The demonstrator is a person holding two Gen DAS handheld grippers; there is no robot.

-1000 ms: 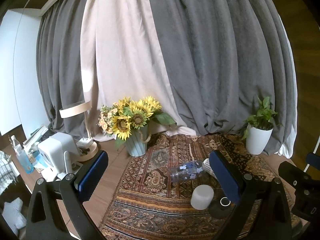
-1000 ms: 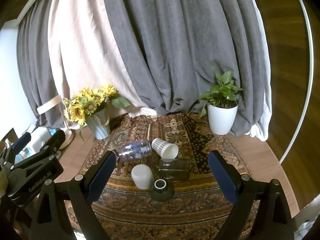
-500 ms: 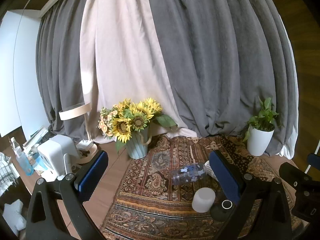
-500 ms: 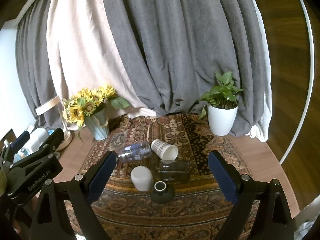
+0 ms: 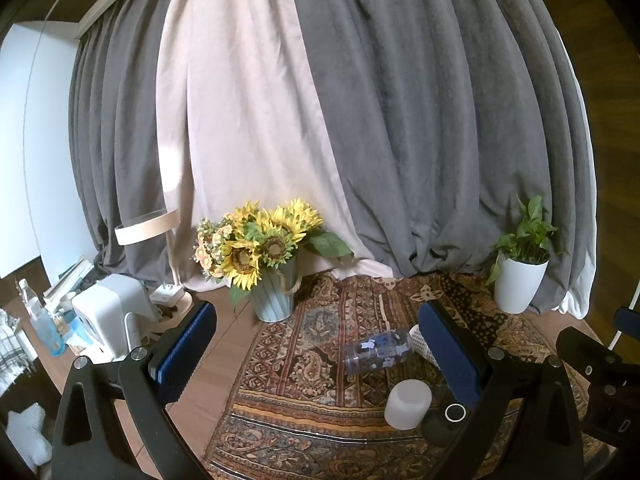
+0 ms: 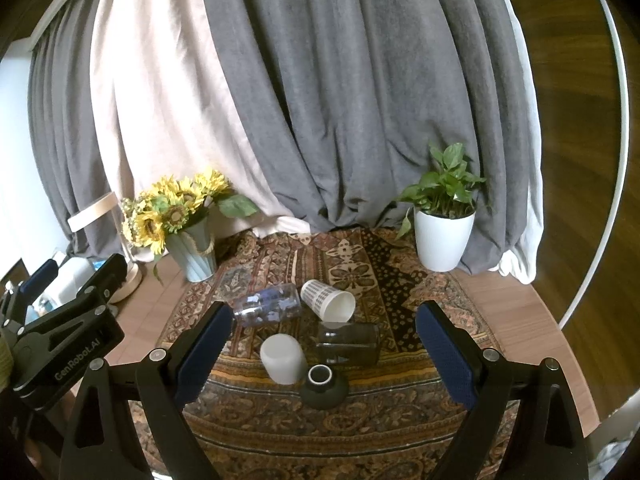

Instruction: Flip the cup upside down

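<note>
Before grey and cream curtains a patterned rug (image 6: 400, 280) covers the table; near its middle lie five vessels: two clear tumblers, one paper cup (image 6: 328, 298) on its side, one white cup (image 6: 283, 358), one dark cup. No flip seems begun: left gripper (image 5: 320, 354) and right gripper (image 6: 324, 354) are wide apart, holding nothing

The right gripper (image 6: 322, 344) hangs with jaws spread wide above a patterned rug (image 6: 420, 300), gripping nothing. Between its fingers sit five vessels — a white cup (image 6: 282, 358) mouth down, a dark small-necked vase (image 6: 323, 385) just beside it, a smoky glass (image 6: 348, 344), a patterned paper cup (image 6: 328, 299) and a clear bottle (image 6: 267, 305), all three on their sides.
</note>
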